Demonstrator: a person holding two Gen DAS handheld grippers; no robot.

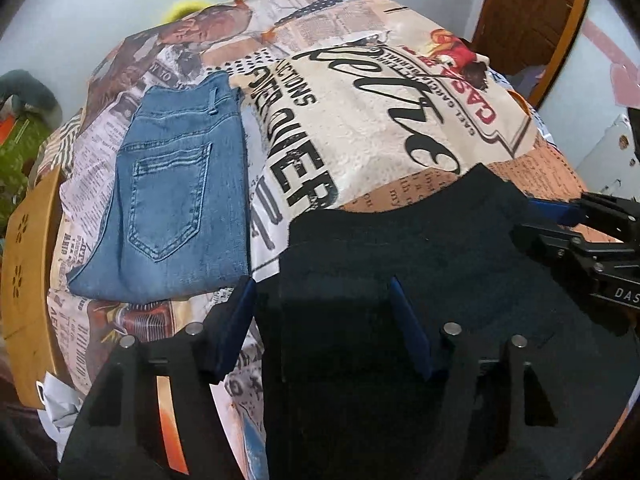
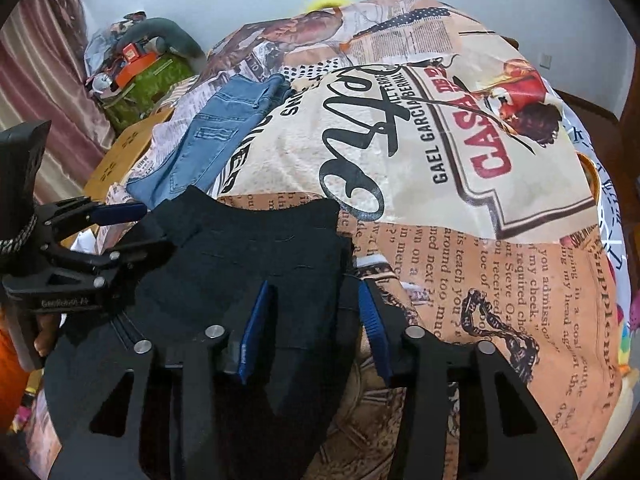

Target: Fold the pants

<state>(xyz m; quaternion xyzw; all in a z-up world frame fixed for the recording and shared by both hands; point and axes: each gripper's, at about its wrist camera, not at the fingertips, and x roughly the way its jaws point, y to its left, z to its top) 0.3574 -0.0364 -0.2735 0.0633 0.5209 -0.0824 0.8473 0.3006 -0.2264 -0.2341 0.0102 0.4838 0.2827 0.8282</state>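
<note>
The left tool (image 1: 324, 320) points forward and down over the near left edge of the black pants (image 1: 460, 272), its blue-padded fingers (image 1: 412, 332) wide apart and holding nothing; the left finger is over the printed sheet (image 1: 380, 128), the right one over the dark cloth. The right tool (image 2: 310, 328) reaches in the same way at the pants' (image 2: 256, 248) near right edge, fingers spread, one over the cloth and one just past its edge, gripping nothing.

The pants lie on the near part of the bed, partly folded, their far edge curved. Folded blue jeans (image 1: 172, 200) lie far left, apart from them.

The left view shows the right tool (image 1: 580, 232) coming in from the right at the pants' edge, and a wooden door (image 1: 528, 20) far right. The right view shows the left tool (image 2: 120, 232) at the left, a hand (image 2: 44, 336) on its handle, and a pink curtain (image 2: 48, 80) with clutter (image 2: 140, 64) beyond the bed.
</note>
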